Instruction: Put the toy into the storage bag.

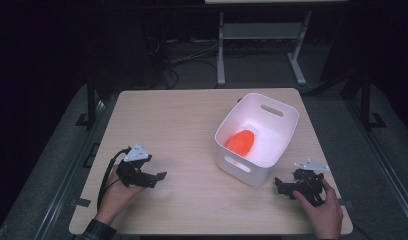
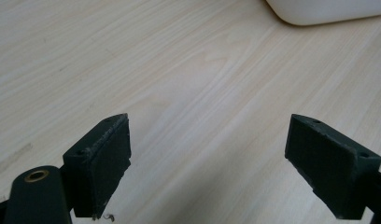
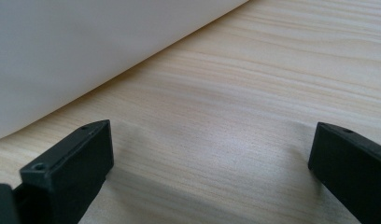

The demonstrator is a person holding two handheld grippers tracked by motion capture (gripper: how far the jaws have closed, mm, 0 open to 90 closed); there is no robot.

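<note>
**White bin (image 1: 279, 131) sitting right of centre, both grippers parted and empty**

Standing on the light wooden table (image 1: 182, 125), right of centre, angled so one corner is pointing toward the near edge. Showing a slot handle in the far wall and another in the near wall. Holding an orange object (image 1: 241, 141) on its floor, toward the left side (shape hard to make out under the glare), with a pale patch just beyond it that cannot be identified.

Resting at the near left of the table: left gripper (image 1: 157, 177), held in the person's left hand (image 1: 117, 192), jaws pointing right toward the bin and well apart from it. Carrying a grey three-cornered plate on top and trailing a black cable in a loop toward the near left edge. Spreading wide in the left gripper view (image 2: 209, 158), nothing but bare wood grain lying between the jaws, a rounded white corner of the bin (image 2: 328, 11) peeking in at the top right.

Resting at the near right of the table: right gripper (image 1: 281, 186), held in the person's right hand (image 1: 324, 212), jaws pointing left, tips just beside the bin's near corner. Spreading wide as well in the right gripper view (image 3: 212, 163), gripping nothing, with the bin's white wall (image 3: 86, 51) looming across the upper left and a soft shadow lying on the wood between the jaws.
</note>
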